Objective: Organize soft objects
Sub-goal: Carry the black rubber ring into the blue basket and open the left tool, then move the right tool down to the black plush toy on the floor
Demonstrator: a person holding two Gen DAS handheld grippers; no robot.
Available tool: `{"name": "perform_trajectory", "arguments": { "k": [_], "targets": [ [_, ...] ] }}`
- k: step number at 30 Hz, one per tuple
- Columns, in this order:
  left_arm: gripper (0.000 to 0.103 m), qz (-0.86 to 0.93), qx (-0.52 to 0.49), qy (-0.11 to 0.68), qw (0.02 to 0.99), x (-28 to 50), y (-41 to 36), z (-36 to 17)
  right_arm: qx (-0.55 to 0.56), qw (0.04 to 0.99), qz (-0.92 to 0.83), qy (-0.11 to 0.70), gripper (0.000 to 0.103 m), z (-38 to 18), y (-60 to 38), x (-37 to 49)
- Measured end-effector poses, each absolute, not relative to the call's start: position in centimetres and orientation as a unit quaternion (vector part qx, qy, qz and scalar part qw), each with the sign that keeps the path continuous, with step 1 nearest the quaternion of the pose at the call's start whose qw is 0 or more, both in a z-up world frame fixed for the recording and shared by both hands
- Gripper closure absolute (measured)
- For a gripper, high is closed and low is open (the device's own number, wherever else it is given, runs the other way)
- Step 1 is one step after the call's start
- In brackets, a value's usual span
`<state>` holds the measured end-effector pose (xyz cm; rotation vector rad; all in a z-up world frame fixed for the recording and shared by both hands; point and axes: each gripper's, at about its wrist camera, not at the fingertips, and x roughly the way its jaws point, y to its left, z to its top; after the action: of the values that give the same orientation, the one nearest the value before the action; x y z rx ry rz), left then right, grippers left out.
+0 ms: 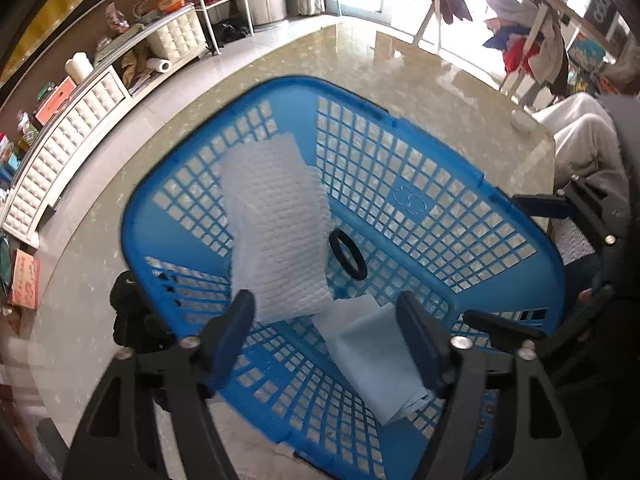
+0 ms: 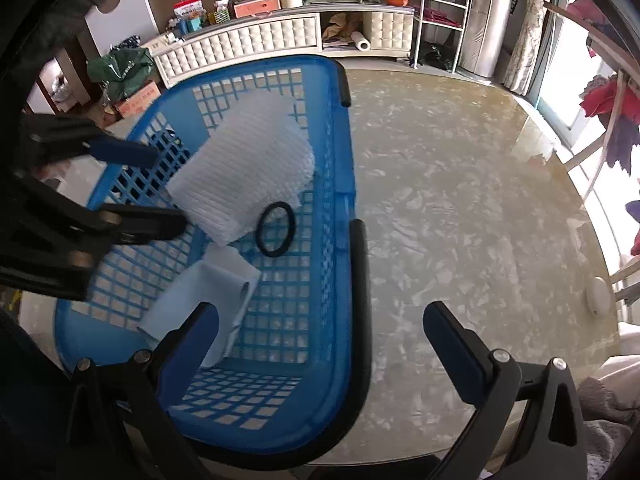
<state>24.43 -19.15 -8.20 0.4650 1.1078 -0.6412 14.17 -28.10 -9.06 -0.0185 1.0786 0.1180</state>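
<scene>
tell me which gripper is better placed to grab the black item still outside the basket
Left. The black item lies on the table just outside the blue basket, beside the open left gripper. The open right gripper straddles the basket's opposite rim, with the basket in between.

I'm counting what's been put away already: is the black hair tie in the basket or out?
In. The hair tie lies flat on the basket floor beside the white cloth.

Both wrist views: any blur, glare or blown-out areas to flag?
Left wrist: the white cloth is motion-smeared, the windows are blown out, with glare on the table. Right wrist: the left gripper is blurred, the basket is sharp, and the window at right is overexposed.
</scene>
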Motion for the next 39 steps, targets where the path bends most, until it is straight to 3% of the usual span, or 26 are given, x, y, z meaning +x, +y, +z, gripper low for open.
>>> {"name": "perform_trajectory", "arguments": {
  "k": [4, 12, 16, 39],
  "targets": [
    [0.017, -0.287, 0.216, 0.498, 0.789, 23.6, -18.1, -6.9, -0.007, 0.859, 0.048, 0.509, 0.0, -8.9, -28.6, 14.2],
    [0.012, -0.285, 0.211, 0.471, 0.808, 21.0, -14.5, -4.2, 0.001, 0.87, 0.068, 0.488, 0.0, -7.6, -27.7, 13.9],
    [0.0, -0.282, 0.19, 0.445, 0.828, 19.9, -11.6, -2.8, -0.007, 0.878, 0.075, 0.473, 0.0, -6.5, -26.3, 13.4],
    [0.0, -0.218, 0.132, 0.397, 0.882, 17.4, 2.9, -3.2, -0.054, 0.886, 0.105, 0.448, 0.0, -2.2, -14.4, 14.4]
  ]
}}
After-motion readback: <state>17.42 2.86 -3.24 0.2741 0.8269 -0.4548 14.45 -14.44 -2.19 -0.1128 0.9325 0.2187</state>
